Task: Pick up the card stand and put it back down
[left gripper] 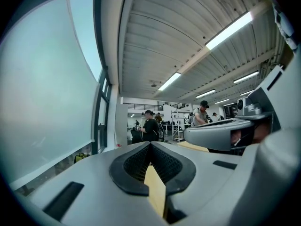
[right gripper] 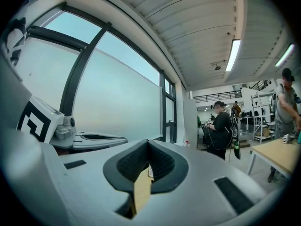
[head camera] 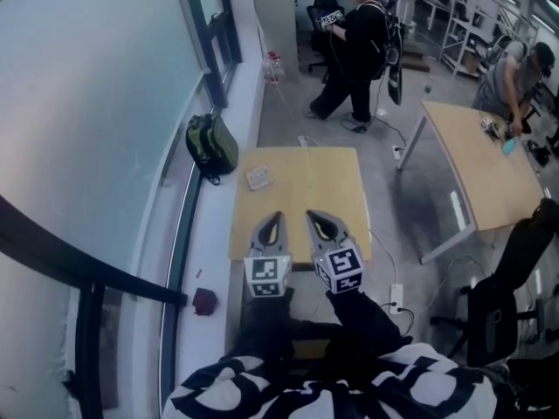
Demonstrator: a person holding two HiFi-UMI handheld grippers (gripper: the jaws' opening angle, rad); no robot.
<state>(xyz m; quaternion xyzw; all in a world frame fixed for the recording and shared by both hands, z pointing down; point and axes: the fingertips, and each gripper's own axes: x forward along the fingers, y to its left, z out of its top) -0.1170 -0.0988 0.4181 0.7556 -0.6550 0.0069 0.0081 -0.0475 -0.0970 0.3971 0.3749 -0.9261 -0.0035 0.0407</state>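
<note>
Green, one backpack (head camera: 212, 145) sits by the window, ahead and far left of the grippers. One card stand (head camera: 258, 177) lies on the nearer table (head camera: 323, 182), ahead of the left gripper (head camera: 279, 216) and slightly to its left, well apart. Just beside it hovers the right gripper (head camera: 310, 214); both have their jaws closed on nothing. A second table (head camera: 480, 160) stands to the right, with two people beyond.

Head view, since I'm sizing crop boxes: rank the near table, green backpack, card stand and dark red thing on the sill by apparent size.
1. near table
2. green backpack
3. card stand and dark red thing: about alike, so no ranking between them.
</note>
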